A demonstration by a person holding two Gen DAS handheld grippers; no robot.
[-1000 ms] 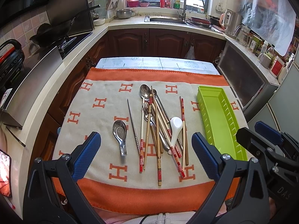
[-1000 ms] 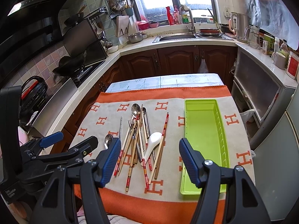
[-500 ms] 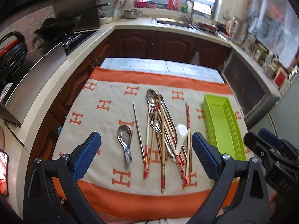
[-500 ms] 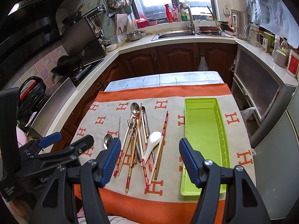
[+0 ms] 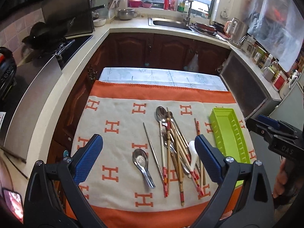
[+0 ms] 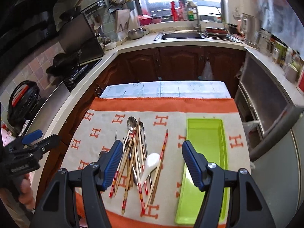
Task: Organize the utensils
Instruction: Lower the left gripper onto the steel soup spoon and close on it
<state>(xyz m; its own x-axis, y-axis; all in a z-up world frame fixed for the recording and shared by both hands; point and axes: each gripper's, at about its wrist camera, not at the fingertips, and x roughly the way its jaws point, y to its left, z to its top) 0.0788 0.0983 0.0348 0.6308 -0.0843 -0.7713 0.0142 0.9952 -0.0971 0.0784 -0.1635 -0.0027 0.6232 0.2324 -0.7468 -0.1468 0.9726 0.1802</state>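
- The surface (image 5: 117, 114) is covered by a cloth with orange H marks; all task items are laid on it, and nothing has yet been sorted.
- A green tray (image 6: 206, 131) is set at the right side of the cloth, its long axis running away from the viewer; it is seen to be empty.
- The left hand-held gripper (image 5: 149, 155) is held wide open above the near edge of the cloth, and nothing is gripped.
- The right hand-held gripper (image 6: 150, 159) is likewise held wide open and empty (it is also visible at the right edge of the left wrist view).
- A pile of chopsticks (image 6: 133, 157), mixed with forks and metal spoons, lies between the short metal spoon and the tray, long axes running mostly near to far.
- A white spoon (image 6: 150, 164) rests on the pile's right side, directly ahead between the right fingers, handle pointing toward the viewer; the right side is judged nearer both to it and to the tray.
- A short metal spoon (image 5: 141, 163) lies apart, left of the pile, ahead of the left fingers.
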